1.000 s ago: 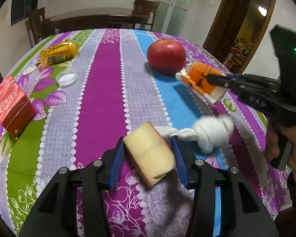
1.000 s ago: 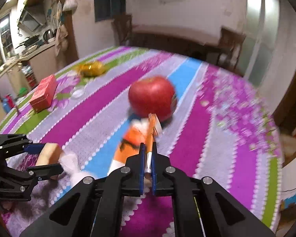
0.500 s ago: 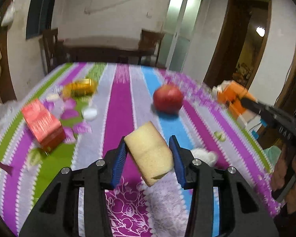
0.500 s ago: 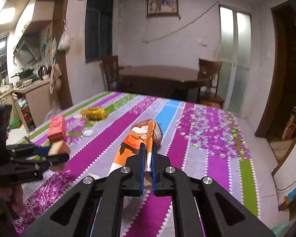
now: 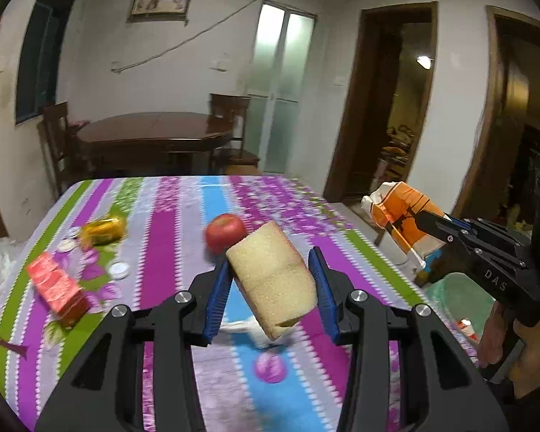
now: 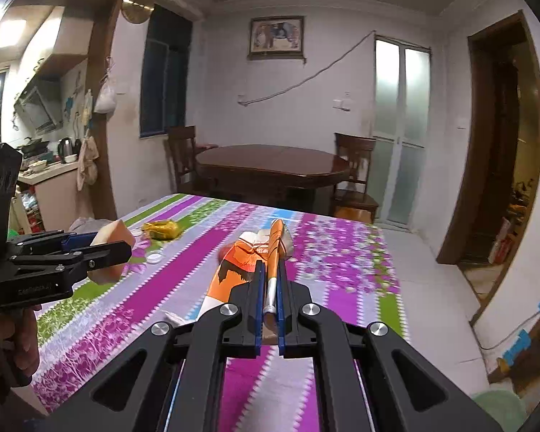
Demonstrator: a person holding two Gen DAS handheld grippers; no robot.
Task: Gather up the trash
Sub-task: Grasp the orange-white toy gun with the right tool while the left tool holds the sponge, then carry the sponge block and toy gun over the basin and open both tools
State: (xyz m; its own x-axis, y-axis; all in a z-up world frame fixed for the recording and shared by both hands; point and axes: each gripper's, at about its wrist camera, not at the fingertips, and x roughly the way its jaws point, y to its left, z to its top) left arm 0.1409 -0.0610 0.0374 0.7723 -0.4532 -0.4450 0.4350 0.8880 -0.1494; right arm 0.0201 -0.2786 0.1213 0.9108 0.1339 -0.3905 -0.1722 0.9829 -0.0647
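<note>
the left gripper (image 5: 271,284) is clamped on a yellow sponge (image 5: 271,279), its blue pads pressing both sides and the block tilted between them, held up off the striped tablecloth (image 5: 169,252). the right gripper (image 6: 269,300) has its jaws together on a flattened orange wrapper (image 6: 246,261), pinched by its edge and lifted clear of the cloth; from the left camera that wrapper (image 5: 401,216) hangs out past the table's right edge. still lying on the table are an apple (image 5: 225,232) near the middle, a gold packet (image 5: 102,230) toward the far left corner, a red carton (image 5: 55,286) along the left edge, a white lid (image 5: 118,270) between them, and a white wad (image 5: 248,325) below the sponge.
</note>
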